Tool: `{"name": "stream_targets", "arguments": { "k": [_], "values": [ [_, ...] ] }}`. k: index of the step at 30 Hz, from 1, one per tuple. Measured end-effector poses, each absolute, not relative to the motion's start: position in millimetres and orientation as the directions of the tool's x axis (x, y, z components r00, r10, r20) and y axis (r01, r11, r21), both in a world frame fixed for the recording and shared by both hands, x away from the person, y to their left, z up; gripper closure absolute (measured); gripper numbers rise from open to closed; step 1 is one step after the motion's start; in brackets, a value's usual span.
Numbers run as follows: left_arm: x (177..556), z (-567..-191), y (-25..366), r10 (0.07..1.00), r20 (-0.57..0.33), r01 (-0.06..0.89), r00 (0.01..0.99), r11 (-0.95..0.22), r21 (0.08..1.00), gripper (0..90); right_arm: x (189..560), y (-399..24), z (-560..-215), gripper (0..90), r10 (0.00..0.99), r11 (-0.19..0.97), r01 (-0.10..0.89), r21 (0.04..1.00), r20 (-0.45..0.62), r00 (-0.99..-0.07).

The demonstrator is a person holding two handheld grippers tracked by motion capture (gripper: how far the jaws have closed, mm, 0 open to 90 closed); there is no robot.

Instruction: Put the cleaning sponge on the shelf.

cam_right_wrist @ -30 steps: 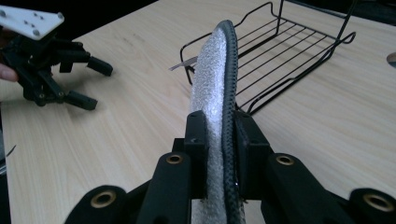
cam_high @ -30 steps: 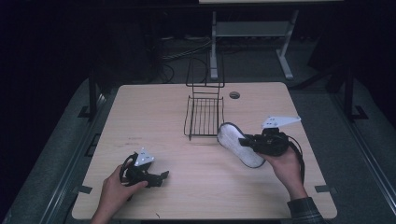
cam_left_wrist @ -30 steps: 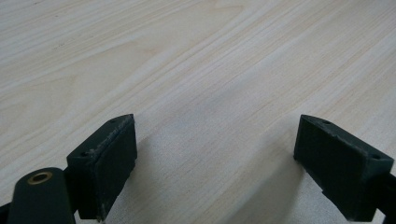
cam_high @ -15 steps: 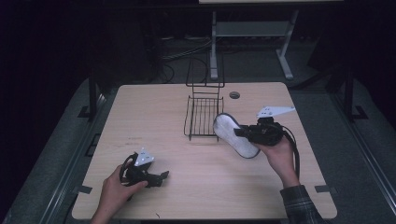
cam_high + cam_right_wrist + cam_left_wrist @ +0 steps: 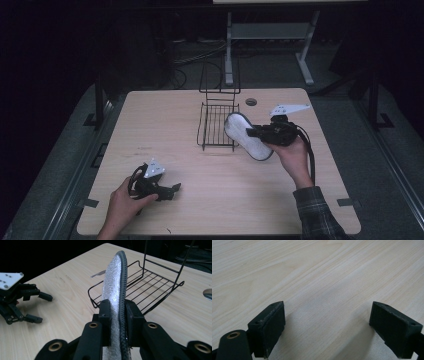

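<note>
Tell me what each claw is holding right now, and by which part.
The right claw is clamped on the white insole, gripping across its flat faces near one end. The left claw is open over the table, holding nothing.

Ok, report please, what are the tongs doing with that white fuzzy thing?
Right tongs shut on flat white fuzzy black-edged insole. Left tongs open on table. Black wire rack just beside insole, nothing between.

No legible text, label, brand, number or sign is showing on any surface in the three views. The grey plate (image 5: 7,280) at the left edge of the right gripper view is bearing only small dark dots, not characters.
</note>
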State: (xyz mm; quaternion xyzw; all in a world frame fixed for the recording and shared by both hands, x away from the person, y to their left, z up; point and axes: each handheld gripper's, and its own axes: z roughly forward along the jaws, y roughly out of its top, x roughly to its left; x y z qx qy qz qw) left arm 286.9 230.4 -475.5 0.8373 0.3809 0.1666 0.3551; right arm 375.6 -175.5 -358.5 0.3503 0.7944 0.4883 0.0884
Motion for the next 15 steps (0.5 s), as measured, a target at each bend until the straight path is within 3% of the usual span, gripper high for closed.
{"name": "stream_targets", "arguments": {
  "k": [15],
  "values": [
    [286.9, -475.4, 230.5, 0.755, 0.007, 0.52, 0.655, -0.458, 0.72, 12.4, 410.2, -149.4, -349.0, 77.4, 0.652, 0.278, 0.484, 0.829, 0.207, -0.729]
  ]
}}
